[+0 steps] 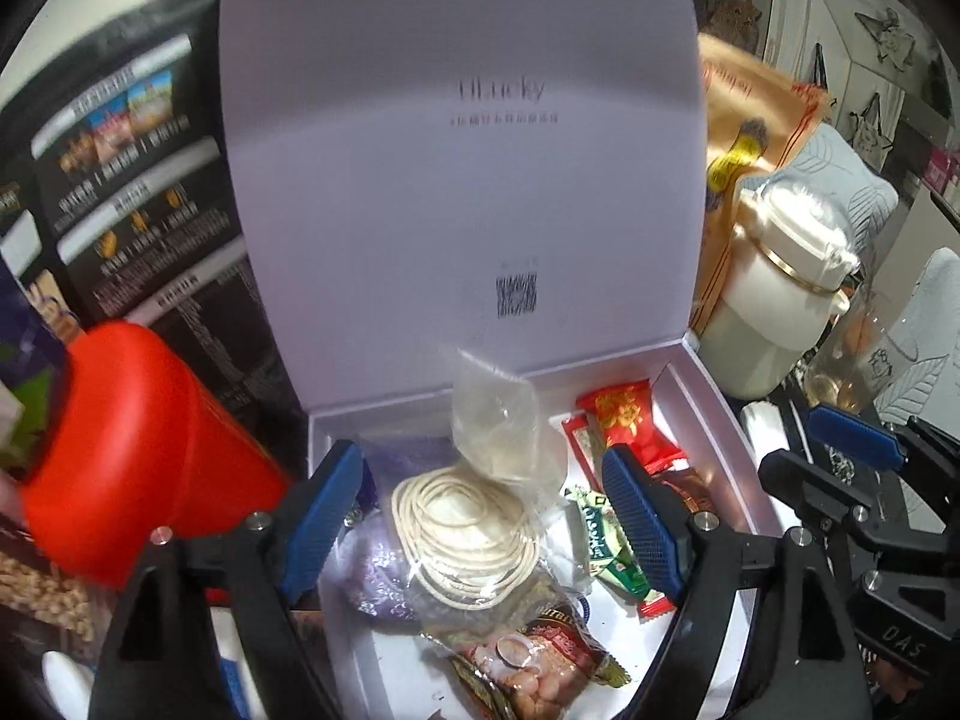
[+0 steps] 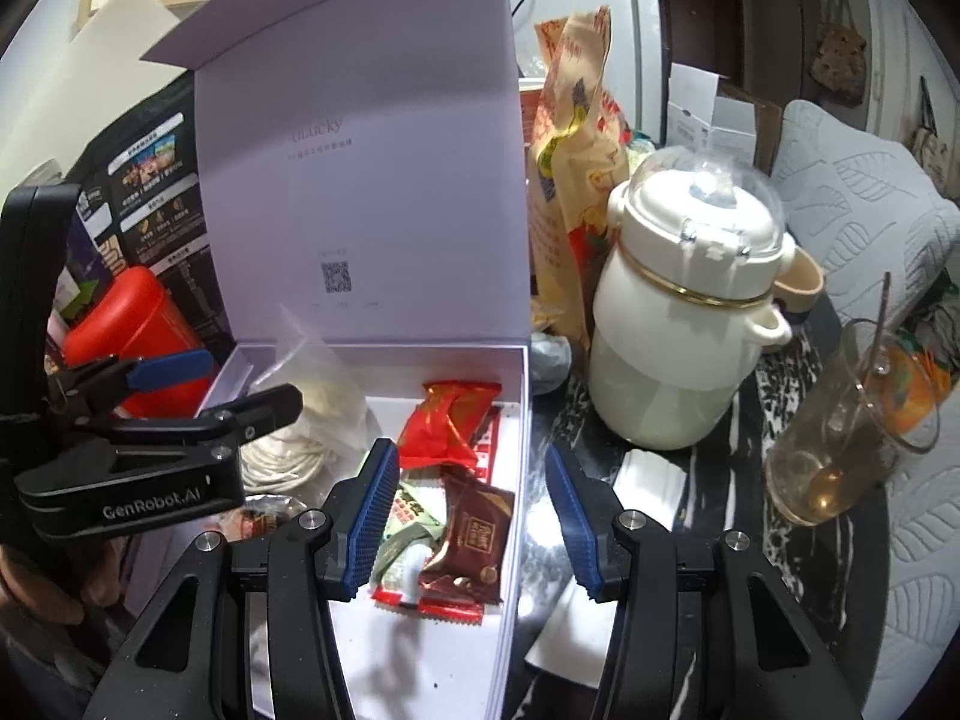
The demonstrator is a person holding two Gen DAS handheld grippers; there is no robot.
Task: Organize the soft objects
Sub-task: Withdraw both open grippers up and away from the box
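A white gift box point(image 1: 717, 414) stands open, lid upright; it also shows in the right wrist view point(image 2: 516, 420). Inside lie a clear bag with a coil of cream cord point(image 1: 468, 534), a purple pouch point(image 1: 375, 570), a red candy packet point(image 1: 627, 420), a green packet point(image 1: 606, 546) and a snack packet point(image 1: 540, 654). My left gripper point(image 1: 486, 516) is open and empty, its fingers either side of the cord bag above the box. My right gripper point(image 2: 474, 516) is open and empty over the box's right wall, near a brown packet point(image 2: 474, 534) and the red packet point(image 2: 450, 420).
A red container point(image 1: 138, 450) and a black snack bag point(image 1: 138, 192) stand left of the box. A cream pot with clear dome lid point(image 2: 684, 312), a tall paper bag point(image 2: 570, 180), a glass with a spoon point(image 2: 852, 426) and white tissues point(image 2: 648, 474) are on the right.
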